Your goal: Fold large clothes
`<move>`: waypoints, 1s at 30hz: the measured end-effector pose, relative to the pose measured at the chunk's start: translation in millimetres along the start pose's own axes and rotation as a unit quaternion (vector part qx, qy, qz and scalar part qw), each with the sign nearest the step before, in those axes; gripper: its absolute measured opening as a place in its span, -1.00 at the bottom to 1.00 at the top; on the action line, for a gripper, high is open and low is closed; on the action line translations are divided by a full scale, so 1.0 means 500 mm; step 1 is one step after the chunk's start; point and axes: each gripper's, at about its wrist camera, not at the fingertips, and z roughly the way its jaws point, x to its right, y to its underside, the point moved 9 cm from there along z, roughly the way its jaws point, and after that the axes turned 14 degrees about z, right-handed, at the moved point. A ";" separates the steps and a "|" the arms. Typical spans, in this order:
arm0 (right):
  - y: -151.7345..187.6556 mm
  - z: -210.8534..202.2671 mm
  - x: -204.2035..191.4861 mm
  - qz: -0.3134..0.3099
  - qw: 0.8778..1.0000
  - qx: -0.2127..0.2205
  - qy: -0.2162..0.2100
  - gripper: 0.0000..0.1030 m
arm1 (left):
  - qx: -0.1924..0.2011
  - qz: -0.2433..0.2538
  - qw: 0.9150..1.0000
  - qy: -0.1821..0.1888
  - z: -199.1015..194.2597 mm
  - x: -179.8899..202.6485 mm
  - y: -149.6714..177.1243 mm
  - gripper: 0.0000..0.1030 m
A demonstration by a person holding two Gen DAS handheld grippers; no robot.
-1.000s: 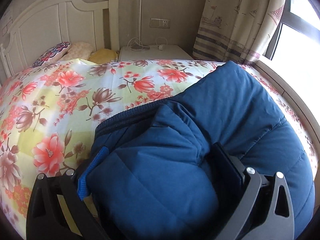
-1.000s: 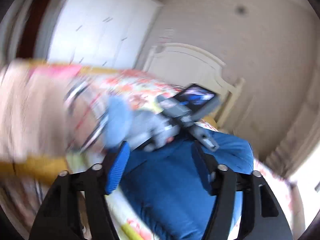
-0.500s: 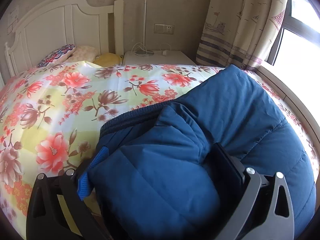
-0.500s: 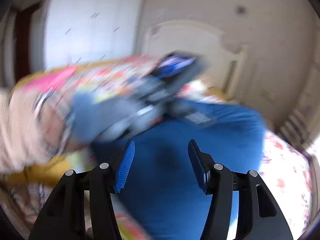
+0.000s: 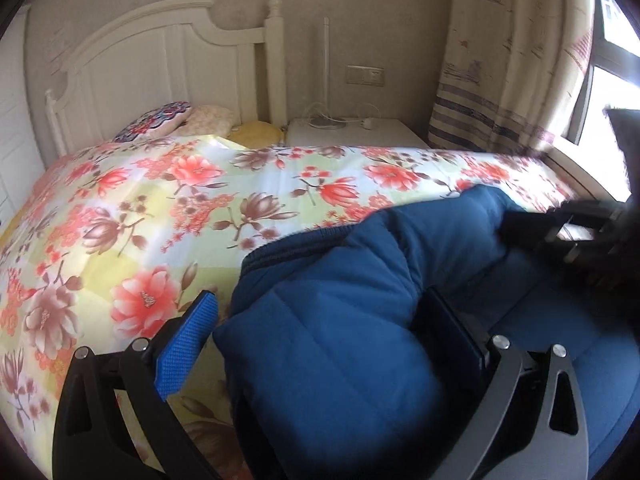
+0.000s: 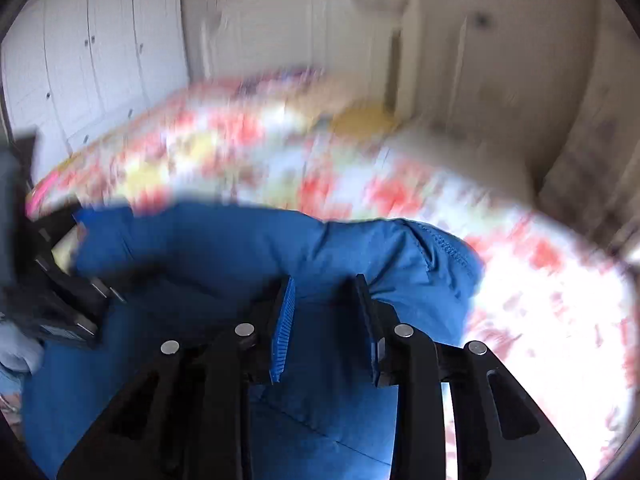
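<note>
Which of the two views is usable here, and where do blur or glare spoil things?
Left wrist view: mostly sharp, floral bedspread and blue padded jacket crisp, though the window is blown out. Right wrist view: heavy motion blur smears the bed and wall, glare whitens the right side; only the right gripper reads sharp.

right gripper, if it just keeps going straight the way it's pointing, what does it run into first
Most likely the blue jacket. The right gripper has its jaws apart with jacket fabric directly ahead and below; the raised fold sits just past the tips. The flowered bedspread lies farther on. The picture is blurred, so depth is uncertain.
</note>
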 end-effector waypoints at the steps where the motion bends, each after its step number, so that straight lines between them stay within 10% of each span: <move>1: -0.003 0.004 0.001 0.006 1.000 -0.005 -0.014 -0.41 | -0.002 -0.005 1.000 0.005 0.002 -0.004 0.002 0.96; 9: -0.087 -0.050 0.043 0.009 0.999 0.036 0.012 -0.41 | 0.007 -0.015 1.000 0.001 -0.006 -0.012 0.005 0.96; 14: -0.037 0.065 0.073 0.029 0.999 -0.017 -0.002 -0.40 | 0.004 -0.043 0.999 0.007 0.002 -0.034 0.011 0.96; 30: -0.105 0.037 0.060 -0.029 0.992 -0.005 0.126 -0.39 | 0.002 -0.052 0.999 0.015 0.006 -0.038 0.014 0.96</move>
